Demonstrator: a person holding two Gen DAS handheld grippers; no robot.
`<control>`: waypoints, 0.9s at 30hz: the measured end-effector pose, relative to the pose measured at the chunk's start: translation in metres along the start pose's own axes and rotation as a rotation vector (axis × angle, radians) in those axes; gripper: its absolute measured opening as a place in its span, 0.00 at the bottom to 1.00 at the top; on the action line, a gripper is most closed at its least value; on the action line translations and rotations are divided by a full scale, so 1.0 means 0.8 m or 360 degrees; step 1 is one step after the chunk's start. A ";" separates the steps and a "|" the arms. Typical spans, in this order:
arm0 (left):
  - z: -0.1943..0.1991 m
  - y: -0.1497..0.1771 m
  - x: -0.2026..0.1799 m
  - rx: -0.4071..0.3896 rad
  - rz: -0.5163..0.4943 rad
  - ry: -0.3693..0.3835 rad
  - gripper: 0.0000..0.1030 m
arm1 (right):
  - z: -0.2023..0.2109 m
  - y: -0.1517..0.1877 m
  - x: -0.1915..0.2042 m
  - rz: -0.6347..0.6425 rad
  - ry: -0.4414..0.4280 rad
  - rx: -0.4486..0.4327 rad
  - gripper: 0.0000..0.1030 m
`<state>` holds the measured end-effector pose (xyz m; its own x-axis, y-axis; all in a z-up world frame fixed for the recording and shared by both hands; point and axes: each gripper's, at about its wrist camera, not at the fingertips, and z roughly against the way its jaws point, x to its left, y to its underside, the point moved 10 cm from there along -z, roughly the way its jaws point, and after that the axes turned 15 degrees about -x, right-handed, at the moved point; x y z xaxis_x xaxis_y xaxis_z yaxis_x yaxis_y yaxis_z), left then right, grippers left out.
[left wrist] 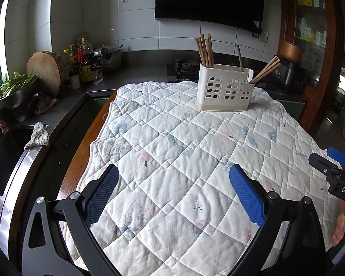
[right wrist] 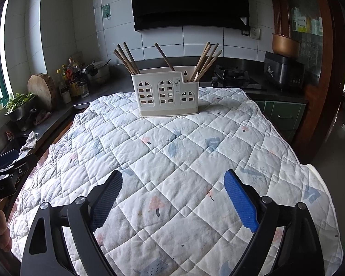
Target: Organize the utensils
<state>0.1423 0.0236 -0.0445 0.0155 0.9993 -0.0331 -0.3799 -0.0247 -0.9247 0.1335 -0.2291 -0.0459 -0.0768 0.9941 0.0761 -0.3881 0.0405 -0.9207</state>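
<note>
Matt quilted cloth (right wrist: 172, 156), smooth white plastic holder (right wrist: 165, 92), plain wooden chopsticks (right wrist: 126, 58), glossy wall tiles (right wrist: 202, 39).

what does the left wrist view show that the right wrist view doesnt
Only the left wrist view shows the right gripper at its right edge, and its own open left gripper up close. Only the right wrist view shows the green cabinet drawers beyond the table, and the right gripper's wide-open fingers. Both show the white utensil holder with chopsticks on the quilted cloth, plus the round chopping board.
</note>
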 end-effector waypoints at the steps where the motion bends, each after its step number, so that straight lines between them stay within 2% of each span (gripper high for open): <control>1: 0.000 0.000 0.000 0.0001 0.0004 0.0003 0.93 | 0.001 0.000 0.000 0.0000 0.0003 -0.0003 0.87; 27: -0.003 0.006 0.004 0.0024 -0.0004 -0.0016 0.93 | 0.000 0.001 -0.003 0.0006 0.0016 -0.0002 0.88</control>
<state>0.1426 0.0264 -0.0502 0.0069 0.9996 -0.0269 -0.3936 -0.0220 -0.9190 0.1332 -0.2310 -0.0469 -0.0689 0.9952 0.0690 -0.3865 0.0371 -0.9215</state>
